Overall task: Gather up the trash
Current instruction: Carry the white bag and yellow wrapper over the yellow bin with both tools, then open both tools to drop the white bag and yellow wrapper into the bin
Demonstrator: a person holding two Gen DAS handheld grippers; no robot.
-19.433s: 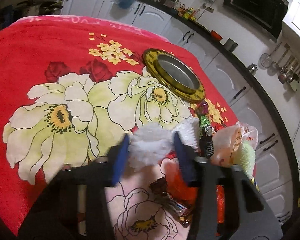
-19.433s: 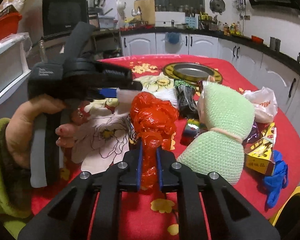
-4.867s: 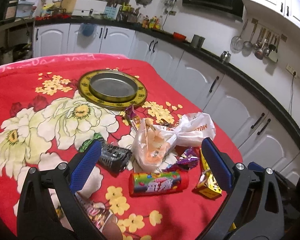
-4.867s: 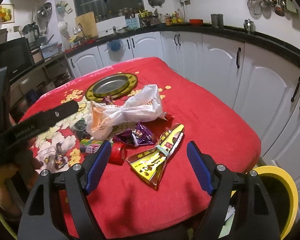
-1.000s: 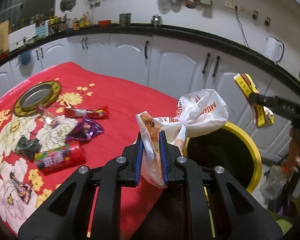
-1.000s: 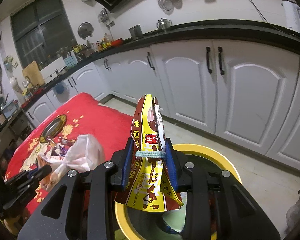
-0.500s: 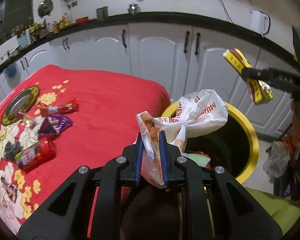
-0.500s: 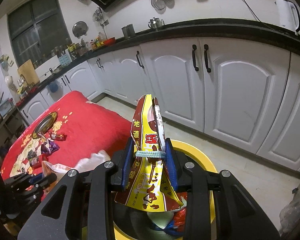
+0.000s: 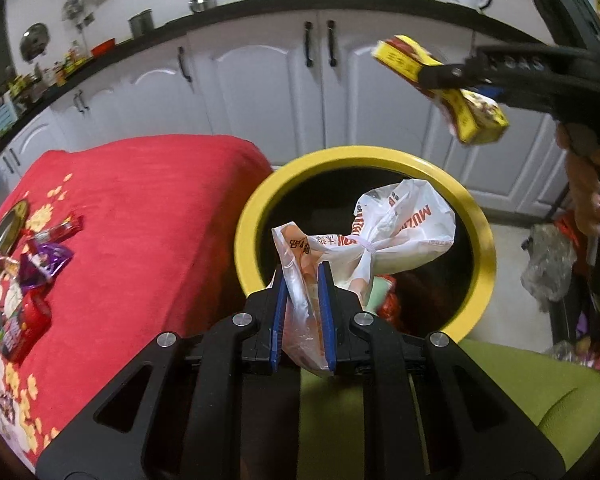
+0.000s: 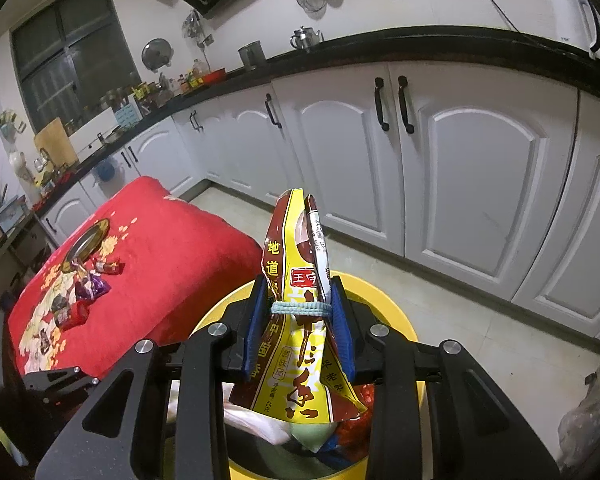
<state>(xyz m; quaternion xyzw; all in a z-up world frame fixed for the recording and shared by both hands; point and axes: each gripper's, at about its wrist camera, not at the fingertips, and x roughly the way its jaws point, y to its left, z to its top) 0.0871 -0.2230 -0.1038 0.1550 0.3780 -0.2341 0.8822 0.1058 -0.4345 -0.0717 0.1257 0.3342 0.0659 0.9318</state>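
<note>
My left gripper [image 9: 303, 276] is shut on a knotted white plastic bag [image 9: 396, 232] and holds it over the mouth of the yellow-rimmed trash bin [image 9: 256, 216]. My right gripper [image 10: 300, 296] is shut on a yellow and brown snack packet [image 10: 300, 320] tied with a band, held above the same bin [image 10: 396, 316]. The right gripper with its packet [image 9: 440, 88] also shows in the left wrist view, high above the bin's right side. Trash lies inside the bin. Several wrappers [image 9: 44, 260] and a red candy tube [image 9: 20, 328] lie on the red flowered table [image 9: 140, 220].
White cabinet doors [image 10: 460, 184] stand behind the bin. A round gold-rimmed metal plate [image 10: 85, 245] sits on the table's far end. A crumpled clear plastic bag [image 9: 548, 260] lies on the floor right of the bin. My green sleeve [image 9: 520, 400] is at lower right.
Both grippers have moved from the table edge to above the bin, each still shut on its item. The bin now fills the view under the white bag.
</note>
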